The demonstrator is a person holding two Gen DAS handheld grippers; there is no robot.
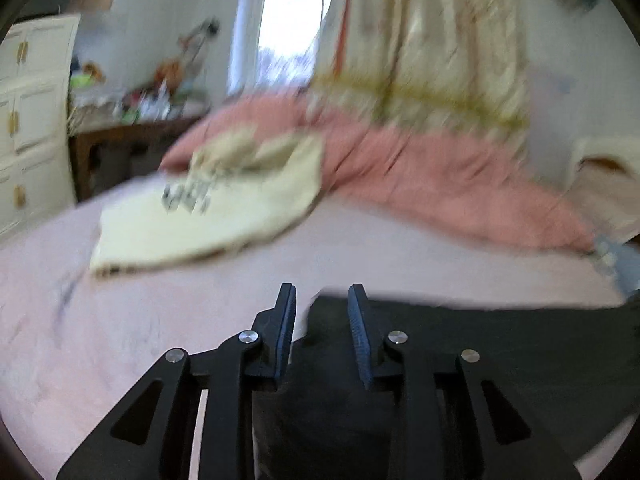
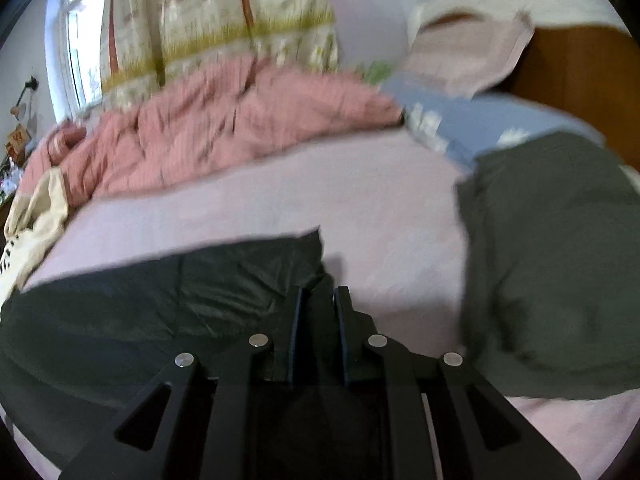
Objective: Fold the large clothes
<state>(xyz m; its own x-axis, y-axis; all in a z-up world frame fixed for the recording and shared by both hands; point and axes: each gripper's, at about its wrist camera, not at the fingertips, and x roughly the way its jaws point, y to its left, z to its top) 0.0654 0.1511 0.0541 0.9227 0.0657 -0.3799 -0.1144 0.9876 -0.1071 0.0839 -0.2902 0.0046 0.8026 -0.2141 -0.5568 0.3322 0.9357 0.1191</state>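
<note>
In the left wrist view our left gripper (image 1: 322,300) sits at the bottom centre, its jaws narrowly parted. A black garment (image 1: 500,344) spreads from the lower middle out to the right edge, and its corner lies between and under the fingers (image 1: 287,320). The frame is smeared, so we cannot tell whether the pads actually press on the cloth or only straddle it.

In the right wrist view our right gripper (image 2: 320,300) also sits at the bottom centre, jaws nearly together. A fold of the black garment (image 2: 160,304) runs up between them, and here the pads look clenched on it. The cloth stretches from the gripper to the left edge of the frame, lying on the pale pink bed (image 2: 320,200).

A second dark grey garment (image 2: 552,264) lies at the right of that view, apart from the black one. A pink quilt (image 2: 224,124) is bunched across the upper middle, with a patterned curtain (image 2: 208,20) above it. In the left view a cream shirt (image 1: 208,216) lies folded at mid-left on the bed (image 1: 120,320), just beside the quilt (image 1: 440,176).
</note>
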